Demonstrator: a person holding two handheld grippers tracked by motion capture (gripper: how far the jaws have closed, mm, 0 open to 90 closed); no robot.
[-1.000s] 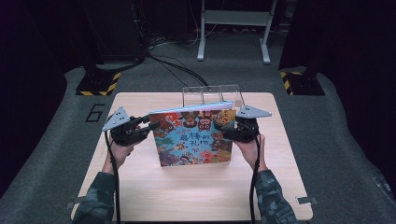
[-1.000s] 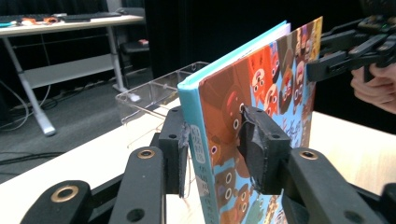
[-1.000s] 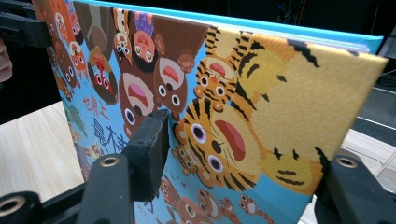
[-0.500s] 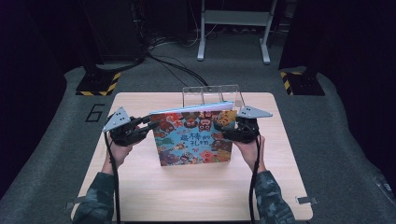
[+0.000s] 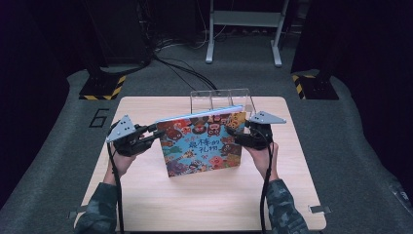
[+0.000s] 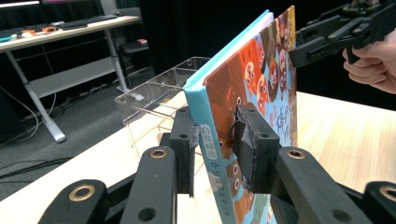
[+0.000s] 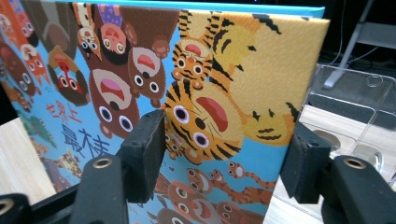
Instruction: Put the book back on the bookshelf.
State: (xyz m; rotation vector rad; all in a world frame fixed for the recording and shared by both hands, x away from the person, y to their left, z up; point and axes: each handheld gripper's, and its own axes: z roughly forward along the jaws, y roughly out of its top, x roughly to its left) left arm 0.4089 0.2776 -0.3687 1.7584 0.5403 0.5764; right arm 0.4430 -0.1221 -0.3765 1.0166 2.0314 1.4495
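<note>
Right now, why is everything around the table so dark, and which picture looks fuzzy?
In the high view, light falls on the table while the floor and back of the room stay dark, and the whole picture is soft. In the left gripper view, the book is fairly sharp but the clear rack is faint. In the right gripper view, the nearest hand-held gripper pads look slightly blurred.

A colourful animal picture book stands upright, tilted, on its lower edge.

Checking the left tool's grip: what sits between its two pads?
The picture book's spine edge, pinched by the left tool, plain in the left gripper view.
</note>
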